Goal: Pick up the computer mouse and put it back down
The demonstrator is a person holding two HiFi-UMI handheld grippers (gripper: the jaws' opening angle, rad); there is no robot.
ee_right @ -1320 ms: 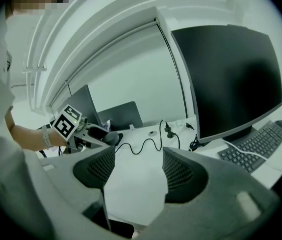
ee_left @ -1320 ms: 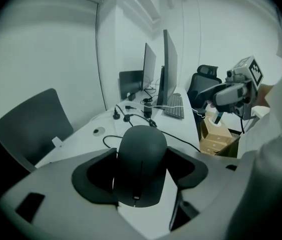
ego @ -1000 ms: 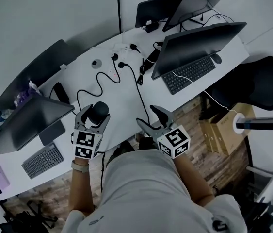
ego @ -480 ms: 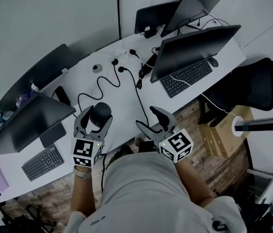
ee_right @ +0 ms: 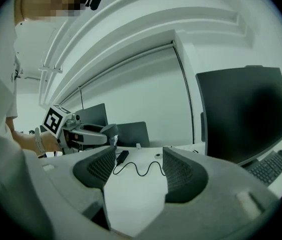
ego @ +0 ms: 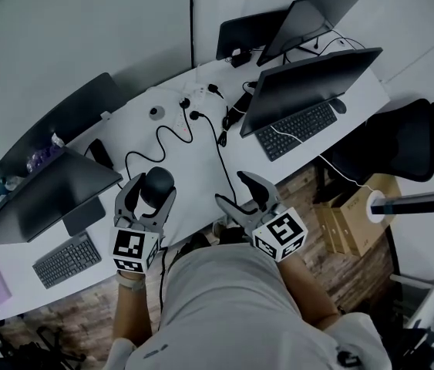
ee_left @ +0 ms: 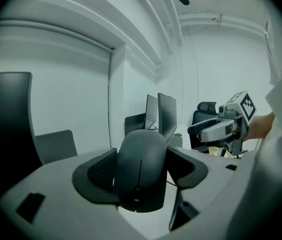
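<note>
Left gripper (ego: 153, 190) with jaws clamped on the sides of the black computer mouse (ee_left: 142, 170), held over the near part of the white bench (ego: 193, 164) by a looping cable (ego: 157, 139); right gripper (ego: 238, 194), jaws apart and empty, beside it at the bench's front edge.

The long white tabletop (ego: 197, 172) carries two black keyboards (ego: 303, 129), dark flat monitors (ego: 309, 79) and black cables (ego: 223, 154).
</note>
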